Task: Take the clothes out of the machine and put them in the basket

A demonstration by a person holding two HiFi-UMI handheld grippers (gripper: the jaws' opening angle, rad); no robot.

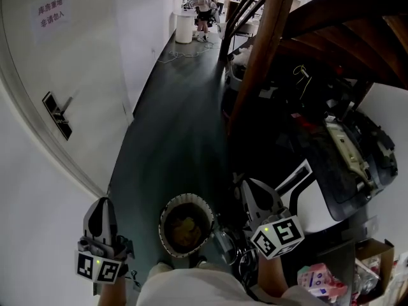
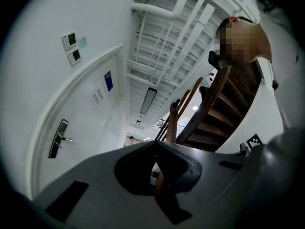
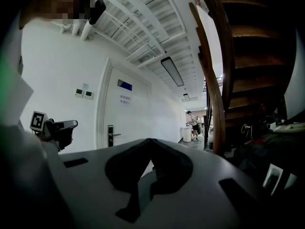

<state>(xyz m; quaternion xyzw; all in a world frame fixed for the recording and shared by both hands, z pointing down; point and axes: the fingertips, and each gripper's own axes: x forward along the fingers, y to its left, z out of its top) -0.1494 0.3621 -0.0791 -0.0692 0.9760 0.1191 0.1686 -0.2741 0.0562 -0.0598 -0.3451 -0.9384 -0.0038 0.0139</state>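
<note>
Two tools: we find the left gripper (image 1: 102, 204) and the right gripper (image 1: 247, 185) pressed together and empty, flanking the round white perforated basket (image 1: 185, 197) on the dark floor (image 1: 172, 139); its yellowish contents (image 1: 185, 229) we cannot identify.

We hold both grippers low in front of us, well apart, each with its jaws closed on nothing.

In the head view, our left gripper (image 1: 102, 204) sits at the lower left. Its dark jaws point away from us and its marker cube (image 1: 99, 268) is nearest our wrist. Our right gripper (image 1: 247, 185) sits at the lower right, angled slightly toward the left, and its own marker cube (image 1: 277, 236) is tilted just above our forearm (image 1: 271, 278). Our torso (image 1: 185, 291), in a pale shirt, shows between them at the bottom edge. In the left gripper view the jaw tips meet in a point. In the right gripper view they meet the same way, and nothing lies between either pair.
</note>
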